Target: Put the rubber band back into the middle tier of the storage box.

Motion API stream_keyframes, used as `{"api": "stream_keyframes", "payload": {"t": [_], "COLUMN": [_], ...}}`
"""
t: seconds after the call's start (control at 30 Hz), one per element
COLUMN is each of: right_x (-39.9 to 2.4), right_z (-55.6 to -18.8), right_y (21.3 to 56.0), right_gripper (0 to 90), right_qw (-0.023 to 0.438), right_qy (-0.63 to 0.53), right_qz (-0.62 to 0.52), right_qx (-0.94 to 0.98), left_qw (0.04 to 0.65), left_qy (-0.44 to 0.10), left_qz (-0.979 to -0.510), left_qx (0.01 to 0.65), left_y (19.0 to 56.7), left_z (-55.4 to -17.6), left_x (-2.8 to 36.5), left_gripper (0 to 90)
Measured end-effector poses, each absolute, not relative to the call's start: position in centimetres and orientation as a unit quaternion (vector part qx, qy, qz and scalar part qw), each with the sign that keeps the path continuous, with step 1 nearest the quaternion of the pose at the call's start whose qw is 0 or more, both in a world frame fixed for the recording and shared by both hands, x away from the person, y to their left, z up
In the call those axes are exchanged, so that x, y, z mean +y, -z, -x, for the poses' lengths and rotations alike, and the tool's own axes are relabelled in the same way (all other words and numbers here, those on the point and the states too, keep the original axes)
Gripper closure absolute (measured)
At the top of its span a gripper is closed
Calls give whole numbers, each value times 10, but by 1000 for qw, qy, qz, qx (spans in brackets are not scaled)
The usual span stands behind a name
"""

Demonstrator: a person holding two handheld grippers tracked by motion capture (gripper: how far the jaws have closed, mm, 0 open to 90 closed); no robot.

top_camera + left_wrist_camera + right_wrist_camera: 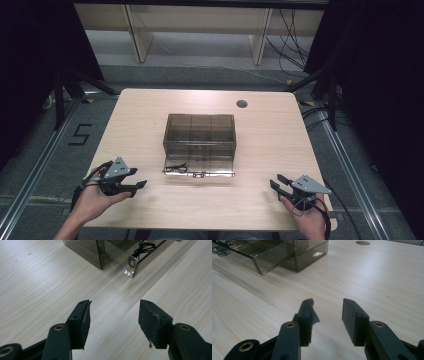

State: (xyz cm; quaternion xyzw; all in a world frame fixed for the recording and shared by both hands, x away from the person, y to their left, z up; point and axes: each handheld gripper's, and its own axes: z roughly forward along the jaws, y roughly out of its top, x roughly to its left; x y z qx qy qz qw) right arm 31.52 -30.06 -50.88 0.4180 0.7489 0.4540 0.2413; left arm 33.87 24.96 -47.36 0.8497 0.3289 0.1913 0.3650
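Note:
A smoky clear plastic box [200, 135] with inner compartments sits mid-table, its lid folded down flat toward me. A small black coiled cable [176, 167] lies on the lid's left end, also seen as the black cable [143, 246] in the left gripper view. My left gripper [141, 186] rests near the front left of the table, open and holding nothing, pointing right toward the box [100, 252]. My right gripper [276, 181] sits at the front right, open and holding nothing, with the box [287, 255] off to its upper left.
The light wood table [270, 150] has a round cable hole [242, 104] at the back right. Wooden furniture legs and loose cables stand on the floor beyond the table. Metal rails run along both sides.

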Motion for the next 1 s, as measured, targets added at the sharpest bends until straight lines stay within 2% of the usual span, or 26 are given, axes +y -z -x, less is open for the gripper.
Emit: {"api": "stream_keyframes", "payload": {"t": [0.47,0.63,0.7,0.93,1.0], "right_x": [-301,-301,-300,-302,-299], "right_z": [-316,-316,-316,-316,-313], "right_y": [509,509,509,508,508], "right_gripper": [615,615,615,614,613], "right_qw": [243,247,235,251,229], "right_qy": [-457,-457,-462,-460,-463], "right_qz": [-412,-408,-412,-406,-432], "right_qx": [750,750,749,748,739], "left_qw": [433,446,454,470,472], "left_qy": [-214,-224,-226,-246,-244], "left_qz": [-775,-764,-756,-739,-737], "left_qx": [408,409,414,416,417], "left_y": [508,516,517,518,517], "left_z": [-319,-316,-315,-311,-311], "left_x": [255,255,255,257,258], "left_gripper": [402,375,373,372,372]}}
